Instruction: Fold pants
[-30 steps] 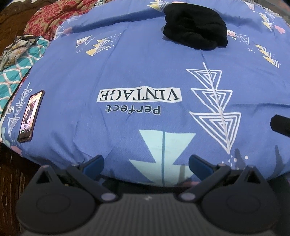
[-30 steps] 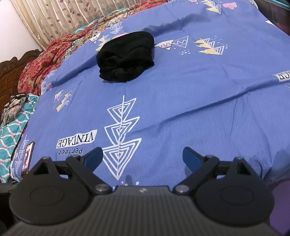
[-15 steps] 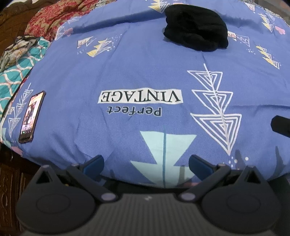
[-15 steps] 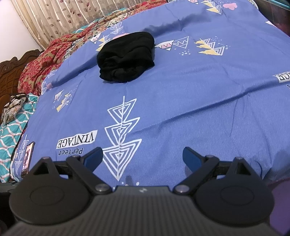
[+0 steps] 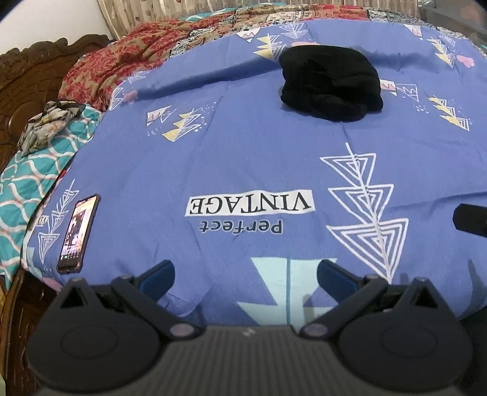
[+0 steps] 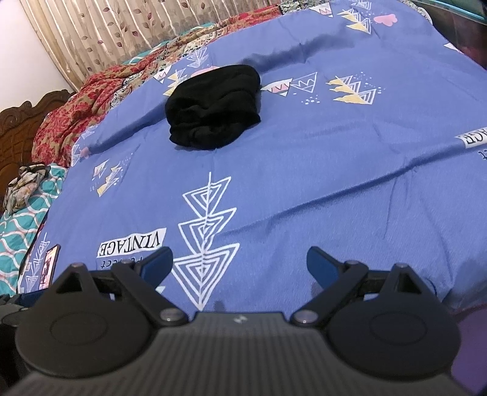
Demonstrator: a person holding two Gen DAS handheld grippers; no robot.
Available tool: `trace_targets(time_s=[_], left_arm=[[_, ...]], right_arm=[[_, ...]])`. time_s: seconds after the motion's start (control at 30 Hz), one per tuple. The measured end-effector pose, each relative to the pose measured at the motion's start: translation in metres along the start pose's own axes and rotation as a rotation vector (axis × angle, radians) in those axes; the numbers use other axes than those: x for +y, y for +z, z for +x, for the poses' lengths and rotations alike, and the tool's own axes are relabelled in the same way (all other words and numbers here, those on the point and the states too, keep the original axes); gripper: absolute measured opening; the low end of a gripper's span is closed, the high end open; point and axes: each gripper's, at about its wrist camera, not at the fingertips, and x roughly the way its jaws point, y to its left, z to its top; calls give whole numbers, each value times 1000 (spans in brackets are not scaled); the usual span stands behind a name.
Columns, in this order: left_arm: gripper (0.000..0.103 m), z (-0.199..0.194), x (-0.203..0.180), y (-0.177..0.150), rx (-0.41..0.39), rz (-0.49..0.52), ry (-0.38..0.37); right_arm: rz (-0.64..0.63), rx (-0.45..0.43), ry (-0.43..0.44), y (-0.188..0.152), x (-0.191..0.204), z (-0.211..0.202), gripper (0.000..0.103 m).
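Observation:
Black pants (image 5: 331, 86) (image 6: 214, 108) lie in a crumpled heap far back on the blue patterned bedspread (image 5: 243, 158) (image 6: 319, 170). My left gripper (image 5: 245, 274) hovers open over the bed's near edge, well short of the pants, with nothing between its blue-tipped fingers. My right gripper (image 6: 240, 263) is likewise open and holds nothing, near the front edge, with the pants far ahead and slightly left. A dark part of the right gripper (image 5: 471, 220) pokes in at the right edge of the left wrist view.
A phone (image 5: 77, 231) (image 6: 48, 268) lies on the bedspread's left edge. A teal patterned cloth (image 5: 33, 179) and a red floral blanket (image 5: 127, 64) lie to the left and behind. A carved wooden headboard (image 5: 30, 76) and a curtain (image 6: 121, 27) stand beyond.
Both cameras have tilted up and eased forward slightly, so the headboard and curtain now show. The pants lie unmoved and both grippers stay open.

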Motion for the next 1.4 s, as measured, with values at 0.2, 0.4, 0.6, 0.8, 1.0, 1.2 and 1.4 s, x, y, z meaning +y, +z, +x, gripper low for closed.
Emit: trace_targets(time_s=[0.2, 0.4, 0.6, 0.8, 1.0, 1.2, 1.4], left_arm=[[103, 1, -1, -1, 5, 3, 2], [103, 1, -2, -3, 12, 7, 2], [103, 0, -3, -4, 6, 21, 4], [103, -2, -1, -3, -9, 12, -2], [103, -2, 1, -3, -14, 3, -3], [103, -2, 1, -3, -10, -2, -1], [103, -1, -1, -4, -1, 7, 2]], right_arm=[[4, -3, 0, 0, 1, -1, 96], [1, -11, 1, 0, 1, -2, 96], [-2, -28, 6, 0, 2, -4, 96], [-16, -62, 13, 1, 3, -9, 96], [-10, -58, 15, 2, 3, -7, 96], [-15, -54, 18, 1, 5, -7, 96], [-11, -56, 16, 1, 4, -7, 96]])
